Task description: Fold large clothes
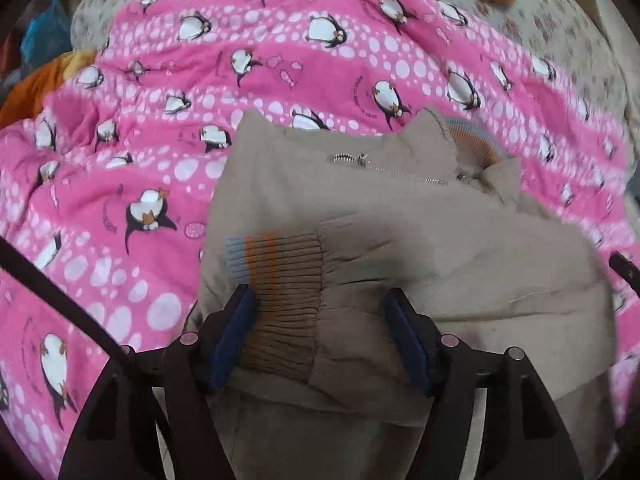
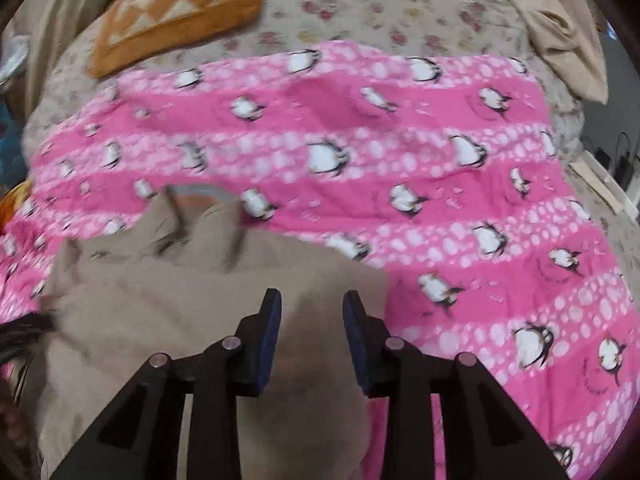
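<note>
Beige jacket [image 1: 400, 220] lies under both spread grippers, left [image 1: 320, 300] and right [image 2: 312, 300].

A: Where does the jacket [image 1: 360, 216] lie?
B: On the blanket [image 1: 140, 184], and the blanket lies on the bed [image 2: 400, 12].
A: And the cuff [image 1: 280, 292]?
B: On the jacket, at 6 o'clock; the zipper [image 1: 384, 168] is behind it, at 12.
A: The pillow [image 2: 180, 12]?
B: On the bed behind the blanket, at 11 o'clock.
</note>
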Tool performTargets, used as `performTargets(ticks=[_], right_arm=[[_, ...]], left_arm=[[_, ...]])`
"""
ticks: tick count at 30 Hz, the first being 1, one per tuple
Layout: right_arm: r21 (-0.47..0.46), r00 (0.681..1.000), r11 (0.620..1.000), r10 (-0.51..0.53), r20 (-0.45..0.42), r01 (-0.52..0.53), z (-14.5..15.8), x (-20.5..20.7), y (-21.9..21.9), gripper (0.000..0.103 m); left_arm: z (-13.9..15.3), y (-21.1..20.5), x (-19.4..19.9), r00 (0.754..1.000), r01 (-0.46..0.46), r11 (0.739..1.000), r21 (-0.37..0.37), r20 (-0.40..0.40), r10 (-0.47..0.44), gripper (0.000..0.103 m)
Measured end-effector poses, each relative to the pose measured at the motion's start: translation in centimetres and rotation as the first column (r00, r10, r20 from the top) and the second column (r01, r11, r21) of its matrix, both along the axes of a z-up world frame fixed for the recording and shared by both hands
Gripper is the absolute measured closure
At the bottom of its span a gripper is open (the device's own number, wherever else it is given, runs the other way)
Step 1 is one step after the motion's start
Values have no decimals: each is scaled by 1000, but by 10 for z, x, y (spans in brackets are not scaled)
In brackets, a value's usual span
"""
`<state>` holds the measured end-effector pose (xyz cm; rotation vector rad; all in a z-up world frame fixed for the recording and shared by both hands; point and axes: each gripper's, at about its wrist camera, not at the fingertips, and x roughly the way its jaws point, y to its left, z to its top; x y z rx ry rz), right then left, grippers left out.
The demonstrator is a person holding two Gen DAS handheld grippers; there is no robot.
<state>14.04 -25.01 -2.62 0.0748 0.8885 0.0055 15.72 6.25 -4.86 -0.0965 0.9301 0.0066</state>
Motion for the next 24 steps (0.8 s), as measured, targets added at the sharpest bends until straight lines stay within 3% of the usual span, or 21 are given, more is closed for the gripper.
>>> performTargets(ticks=[2, 5, 8, 13, 15, 16, 17, 20, 24], right_arm=[[10, 990, 1000, 9, -138, -8, -28, 7, -2, 69], [-16, 992, 999, 38, -121, -41, -33, 11, -3, 69], [22, 994, 1000, 23, -105, -21, -22, 6, -7, 68], [66, 999, 998, 6, 43, -9, 17, -8, -13, 69], [36, 1000, 999, -3, -25, 4, 6, -3, -13, 68], [19, 993, 1000, -7, -118, 10, -15, 4, -14, 68], [20, 988, 1000, -1, -156, 4, -29, 9, -15, 67], [-54, 992, 998, 22, -128, -30, -27, 15, -3, 65], [-50, 997, 999, 10, -75, -13, -6, 5, -2, 62]], left_arm=[[0, -5, 1, 1000, 6, 1000, 23, -8, -6, 53], [-2, -4, 1, 1000, 0, 1000, 9, -3, 0, 52], [-2, -1, 0, 1000, 7, 1000, -10, 0, -7, 49], [-3, -7, 0, 1000, 20, 1000, -6, 2, -20, 41], [-4, -10, 0, 1000, 20, 1000, 2, 4, -20, 39], [-4, -10, 0, 1000, 22, 1000, 0, 8, -22, 38], [-4, -11, 0, 1000, 24, 1000, -4, 13, -24, 38], [-5, -10, -1, 999, 25, 1000, -4, 26, -25, 38], [0, -9, -3, 999, 31, 999, -13, 33, -30, 38]])
